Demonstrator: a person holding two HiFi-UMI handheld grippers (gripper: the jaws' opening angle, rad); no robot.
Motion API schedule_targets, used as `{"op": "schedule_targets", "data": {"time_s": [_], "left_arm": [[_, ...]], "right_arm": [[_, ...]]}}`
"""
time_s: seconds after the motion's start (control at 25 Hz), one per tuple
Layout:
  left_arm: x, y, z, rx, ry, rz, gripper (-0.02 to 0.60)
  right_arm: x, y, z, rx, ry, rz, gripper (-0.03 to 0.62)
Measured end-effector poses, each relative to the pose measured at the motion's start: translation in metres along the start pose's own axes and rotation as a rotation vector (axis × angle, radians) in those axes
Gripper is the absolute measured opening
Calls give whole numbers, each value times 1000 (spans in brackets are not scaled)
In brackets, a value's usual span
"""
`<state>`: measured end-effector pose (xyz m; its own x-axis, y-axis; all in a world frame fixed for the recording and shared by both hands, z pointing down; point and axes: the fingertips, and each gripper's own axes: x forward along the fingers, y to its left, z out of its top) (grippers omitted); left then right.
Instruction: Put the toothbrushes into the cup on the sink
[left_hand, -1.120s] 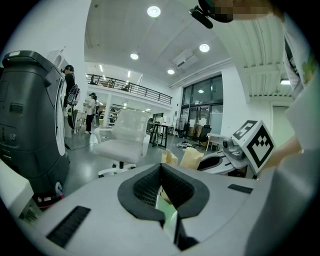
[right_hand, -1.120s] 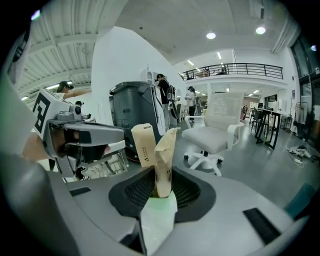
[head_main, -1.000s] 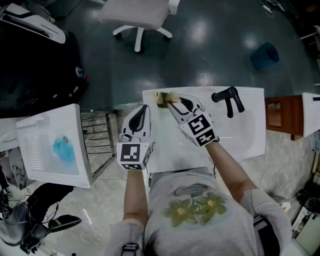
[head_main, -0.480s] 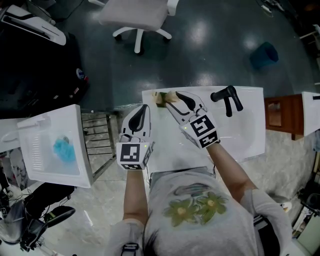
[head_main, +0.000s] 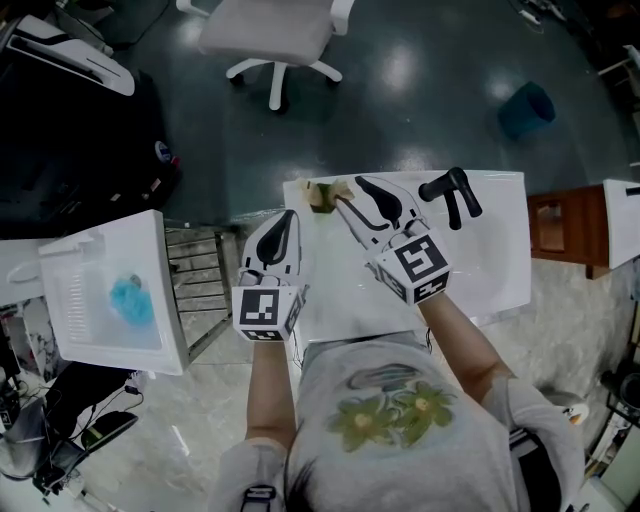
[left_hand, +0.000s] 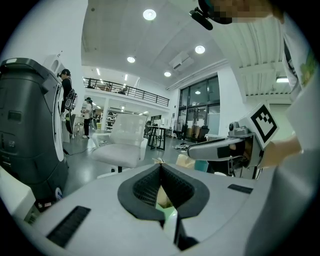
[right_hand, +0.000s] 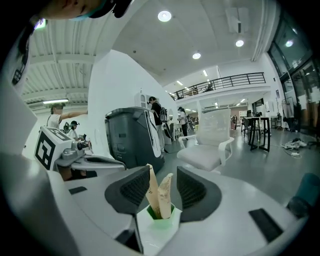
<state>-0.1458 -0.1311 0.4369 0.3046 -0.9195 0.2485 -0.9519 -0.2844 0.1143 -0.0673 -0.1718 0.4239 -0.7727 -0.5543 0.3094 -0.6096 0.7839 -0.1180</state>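
A small green cup (head_main: 322, 197) stands at the far left corner of the white sink (head_main: 480, 270). In the right gripper view the cup (right_hand: 161, 220) holds two tan toothbrushes (right_hand: 159, 196) that stand upright and lean apart. My right gripper (head_main: 348, 190) hovers just over the cup, and its jaws have just been opening. The brushes rise between its pads without touching them. My left gripper (head_main: 291, 214) is shut on nothing at the sink's left edge; below its closed pads a bit of green cup (left_hand: 168, 214) shows.
A black faucet (head_main: 452, 195) stands at the back of the sink, right of my right gripper. A white tub (head_main: 110, 300) with a blue object sits to the left. A white office chair (head_main: 270, 30) is beyond the sink, and a wooden stand (head_main: 555, 225) is at its right.
My right gripper has opened and lifted up off the cup, leaving the toothbrushes standing in it. My left gripper has stayed where it was.
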Motion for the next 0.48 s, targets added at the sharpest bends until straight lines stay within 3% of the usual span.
{"op": "schedule_targets", "data": {"time_s": [0.28, 0.48], "left_arm": [[-5, -15, 7, -2, -14, -22, 18], [-10, -35, 5, -6, 13, -59, 18]], "right_arm": [[-21, 3, 6, -23, -35, -2, 155], [-38, 7, -2, -47, -30, 6, 67]]}}
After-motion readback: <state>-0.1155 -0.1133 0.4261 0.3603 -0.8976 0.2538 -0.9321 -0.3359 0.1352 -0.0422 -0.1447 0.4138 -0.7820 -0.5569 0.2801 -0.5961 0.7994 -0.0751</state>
